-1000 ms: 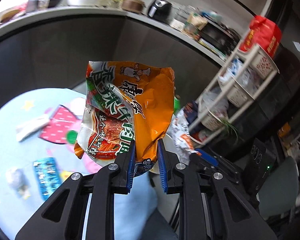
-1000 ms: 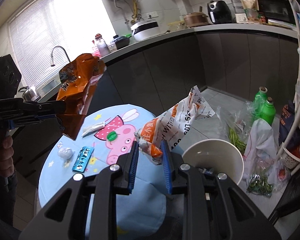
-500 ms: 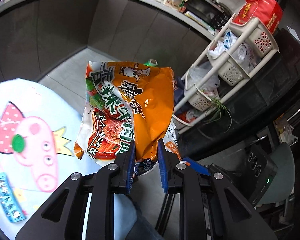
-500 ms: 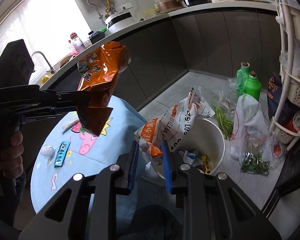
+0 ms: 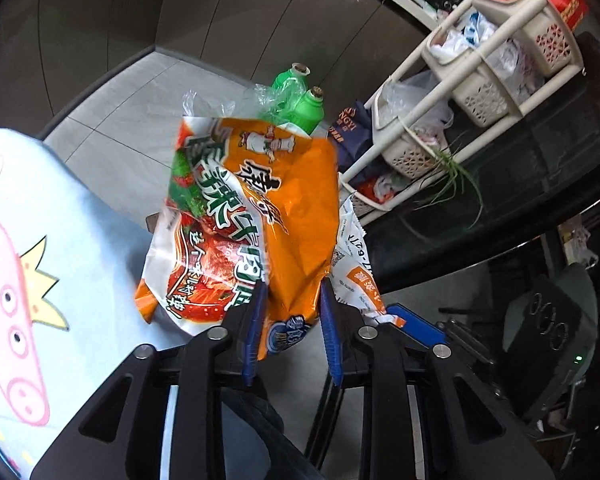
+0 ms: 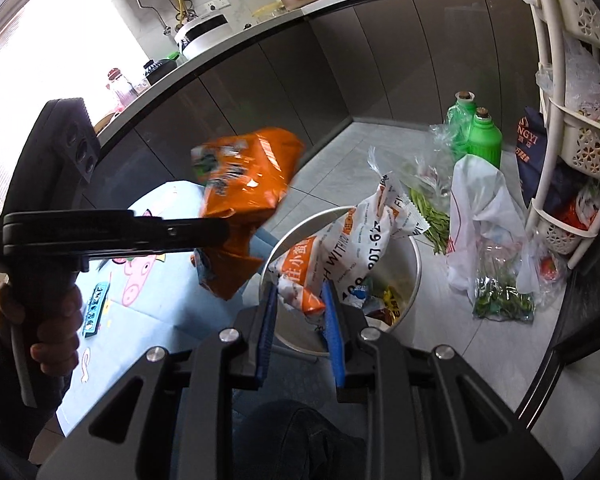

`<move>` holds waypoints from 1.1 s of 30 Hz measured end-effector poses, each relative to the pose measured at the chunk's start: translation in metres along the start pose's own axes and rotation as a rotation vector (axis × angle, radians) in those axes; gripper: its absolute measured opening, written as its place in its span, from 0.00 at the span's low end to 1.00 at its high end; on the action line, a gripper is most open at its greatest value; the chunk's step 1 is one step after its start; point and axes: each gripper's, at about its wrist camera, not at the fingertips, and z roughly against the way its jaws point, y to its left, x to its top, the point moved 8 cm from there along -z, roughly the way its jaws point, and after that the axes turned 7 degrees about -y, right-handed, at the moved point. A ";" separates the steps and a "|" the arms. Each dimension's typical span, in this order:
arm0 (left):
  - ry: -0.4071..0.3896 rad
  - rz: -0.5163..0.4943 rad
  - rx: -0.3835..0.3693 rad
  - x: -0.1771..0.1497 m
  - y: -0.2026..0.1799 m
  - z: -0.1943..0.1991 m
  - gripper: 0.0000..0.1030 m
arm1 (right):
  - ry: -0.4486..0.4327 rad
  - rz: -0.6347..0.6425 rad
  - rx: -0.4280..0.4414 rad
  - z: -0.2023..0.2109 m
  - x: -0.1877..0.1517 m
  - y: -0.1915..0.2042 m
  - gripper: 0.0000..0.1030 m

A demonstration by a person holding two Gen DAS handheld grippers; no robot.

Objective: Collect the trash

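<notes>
Pinching each limp, featherlight wrapper by its crimped bottom edge, I watched my left gripper (image 5: 290,322) loosen, its jaws just spreading around the orange noodle packet (image 5: 256,224) at frame centre, while my right gripper (image 6: 300,320) clamped the white snack wrapper (image 6: 352,248) above the white bin (image 6: 414,276).

I see two pieces of trash and one bin. The orange noodle wrapper (image 5: 260,216) is crumpled, printed with green and red graphics, and stands upright in the air beside the table edge; its lower end sits between blue pads. The white snack wrapper (image 6: 352,244) carries orange panels and black lettering, is creased, and tilts up to the right directly over the white bin (image 6: 414,276). The bin stands on the grey floor and already contains assorted wrappers.
</notes>
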 end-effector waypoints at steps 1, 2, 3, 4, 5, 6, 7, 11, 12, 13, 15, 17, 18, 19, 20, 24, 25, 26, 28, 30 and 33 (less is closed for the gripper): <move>0.002 -0.006 0.005 0.000 -0.002 -0.003 0.27 | 0.002 -0.003 0.000 -0.001 -0.001 -0.001 0.24; 0.005 -0.012 0.012 0.000 -0.003 -0.006 0.27 | 0.003 -0.005 0.001 -0.001 -0.001 -0.002 0.24; 0.004 -0.014 0.018 0.001 -0.003 -0.007 0.27 | 0.003 -0.004 0.000 -0.001 -0.001 -0.002 0.24; 0.004 -0.015 0.017 0.002 -0.006 -0.009 0.28 | 0.004 -0.004 -0.001 -0.002 -0.001 -0.003 0.24; 0.001 -0.014 0.018 0.003 -0.005 -0.009 0.29 | 0.004 -0.004 -0.002 -0.002 -0.001 -0.003 0.24; -0.006 -0.012 0.024 0.005 -0.005 -0.008 0.30 | 0.005 -0.005 -0.001 -0.003 -0.001 -0.003 0.23; -0.014 -0.013 0.029 0.005 -0.004 -0.006 0.33 | 0.006 -0.007 -0.001 -0.004 -0.001 -0.003 0.23; -0.050 -0.009 0.050 0.011 0.001 0.003 0.38 | 0.009 -0.006 0.006 -0.005 -0.002 0.000 0.22; -0.056 -0.007 0.054 0.012 0.002 0.005 0.38 | 0.011 -0.005 0.007 -0.005 -0.002 0.001 0.22; -0.060 -0.006 0.057 0.012 0.003 0.007 0.38 | 0.012 -0.004 0.010 -0.006 -0.003 0.002 0.22; -0.067 -0.005 0.062 0.013 0.004 0.011 0.38 | 0.011 -0.002 0.013 -0.006 -0.003 0.004 0.21; -0.072 -0.002 0.067 0.014 0.005 0.014 0.38 | 0.010 0.000 0.012 -0.006 -0.002 0.005 0.21; -0.072 0.000 0.070 0.014 0.006 0.015 0.38 | 0.009 0.000 0.007 -0.006 -0.002 0.004 0.21; -0.074 0.002 0.074 0.013 0.007 0.016 0.38 | 0.007 -0.002 0.002 -0.005 -0.002 0.002 0.21; -0.075 0.004 0.076 0.013 0.007 0.018 0.38 | 0.005 -0.006 -0.003 -0.004 -0.001 0.000 0.21; -0.096 -0.004 0.089 0.012 0.007 0.025 0.50 | -0.006 -0.017 -0.028 0.003 0.000 -0.010 0.22; -0.107 -0.010 0.098 0.012 0.006 0.027 0.54 | -0.008 -0.021 -0.031 0.004 0.000 -0.012 0.22; -0.115 -0.015 0.098 0.013 0.005 0.028 0.56 | -0.009 -0.025 -0.030 0.005 0.000 -0.013 0.22; -0.124 -0.025 0.096 0.012 0.002 0.030 0.61 | -0.005 -0.026 -0.033 0.006 -0.002 -0.017 0.22; -0.127 -0.033 0.099 0.012 -0.001 0.031 0.65 | -0.001 -0.032 -0.033 0.005 -0.003 -0.017 0.23; -0.136 -0.042 0.114 0.011 -0.003 0.033 0.72 | -0.007 -0.032 -0.030 0.007 -0.002 -0.017 0.23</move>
